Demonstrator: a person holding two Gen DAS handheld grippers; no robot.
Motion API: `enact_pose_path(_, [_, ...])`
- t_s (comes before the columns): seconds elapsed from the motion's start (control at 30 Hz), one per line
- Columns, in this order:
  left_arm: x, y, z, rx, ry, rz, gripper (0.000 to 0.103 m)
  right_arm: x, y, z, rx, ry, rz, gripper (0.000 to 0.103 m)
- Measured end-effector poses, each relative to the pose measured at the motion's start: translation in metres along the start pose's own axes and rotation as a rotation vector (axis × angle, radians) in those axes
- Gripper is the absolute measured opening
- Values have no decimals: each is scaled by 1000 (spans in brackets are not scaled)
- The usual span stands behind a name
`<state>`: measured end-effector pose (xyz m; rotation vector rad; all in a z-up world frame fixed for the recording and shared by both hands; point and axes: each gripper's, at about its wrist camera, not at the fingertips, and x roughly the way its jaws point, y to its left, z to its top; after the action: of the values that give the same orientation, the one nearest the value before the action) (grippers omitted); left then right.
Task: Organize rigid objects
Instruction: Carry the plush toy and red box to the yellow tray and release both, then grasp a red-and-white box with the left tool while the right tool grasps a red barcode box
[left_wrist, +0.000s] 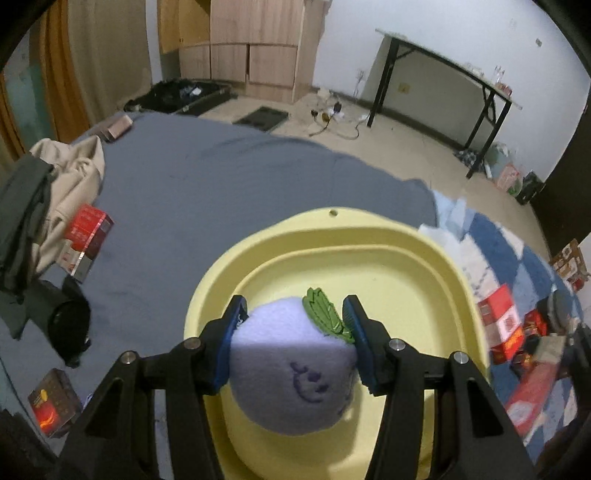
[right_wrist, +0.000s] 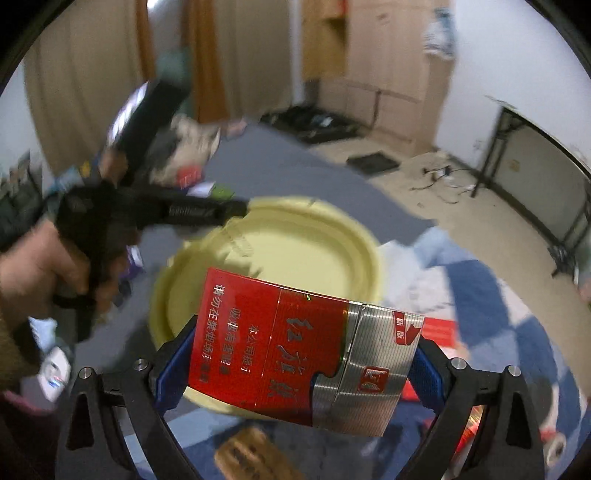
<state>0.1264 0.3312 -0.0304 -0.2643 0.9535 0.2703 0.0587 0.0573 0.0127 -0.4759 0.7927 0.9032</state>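
My left gripper (left_wrist: 295, 306) is shut on a lilac plush ball (left_wrist: 291, 373) with a green felt leaf and a stitched face. It hangs just above the inside of a pale yellow basin (left_wrist: 369, 266). In the right wrist view my right gripper (right_wrist: 306, 339) is shut on a red and silver cigarette box (right_wrist: 258, 332), pads on its two ends, over the near rim of the same basin (right_wrist: 295, 243). A hand holds the left gripper (right_wrist: 232, 212) at the basin's far left rim. That view is blurred and the plush cannot be made out in it.
The basin sits on a grey-blue sheet (left_wrist: 221, 184) beside a blue and white checked blanket (left_wrist: 487, 236). Red boxes (left_wrist: 88, 236) and beige clothing (left_wrist: 74, 166) lie at the left, with more red boxes (left_wrist: 502, 321) at the right. A brown box (right_wrist: 251, 458) lies below my right gripper.
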Motion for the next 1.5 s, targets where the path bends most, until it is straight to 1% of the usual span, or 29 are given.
enact_pose_path(0.03, [10,1,0,-1,14,5,55,10,2,2,-13,16,2,98])
enact_pose_path(0.1, [17,2,-1,-5,32,5,55,31,7,8,-35,46,3,98])
enact_pose_path(0.13, [21,4,-2,-11,44,4,55,40,7,19,-39,58,7,98])
enact_pose_path(0.27, [34,7,-10,-13,75,1,55,70,19,23,-75,97,11,98])
enact_pose_path(0.33, [39,9,-15,-20,89,-1,55,84,17,26,-92,113,-1,98])
enact_pose_path(0.4, [46,11,-17,-29,118,-15,55,94,23,24,-102,132,5,98])
enact_pose_path(0.5, [48,10,-18,-14,114,-14,55,106,22,28,-98,154,7,98])
enact_pose_path(0.6, [52,10,-21,-22,129,-23,56,121,23,37,-98,171,8,98])
enact_pose_path(0.67, [50,11,-21,-28,121,-33,57,127,23,41,-104,175,4,98])
enact_pose_path(0.73, [47,13,-19,-47,124,-55,62,132,22,44,-104,174,-7,100])
enact_pose_path(0.77, [44,14,-17,-61,121,-70,71,133,20,45,-99,170,2,103])
enact_pose_path(0.8, [38,15,-15,-75,100,-72,84,134,21,46,-95,162,11,103])
enact_pose_path(0.83, [26,17,-12,-91,52,-80,86,129,18,49,-86,148,15,103])
enact_pose_path(0.9, [9,15,-4,-109,7,-71,96,122,16,51,-68,115,27,103])
enact_pose_path(0.97, [-13,11,5,-119,-47,-63,103,107,13,55,-56,86,30,103])
enact_pose_path(1.03, [-42,-8,15,-87,-112,-71,103,82,7,59,-50,48,12,103])
enact_pose_path(1.1, [-59,-30,20,-45,-134,-91,103,46,-8,57,-13,-13,12,103])
enact_pose_path(1.2, [-79,-83,18,17,-126,-127,103,-8,-46,41,96,-49,-28,103])
enact_pose_path(1.3, [-93,-137,4,78,-116,-188,103,-64,-92,5,220,-62,-99,103])
enact_pose_path(1.33, [-94,-154,-1,108,-117,-207,103,-86,-115,-12,257,-78,-135,103])
enact_pose_path(1.37, [-92,-173,-7,143,-114,-204,103,-99,-124,-25,271,-84,-166,103])
enact_pose_path(1.4, [-86,-191,-14,171,-100,-173,103,-115,-142,-42,288,-84,-216,103])
enact_pose_path(1.47, [-72,-204,-18,165,-62,-132,103,-138,-162,-76,331,-75,-295,103])
enact_pose_path(1.5, [-59,-209,-20,136,-24,-109,103,-144,-177,-90,367,-67,-319,103])
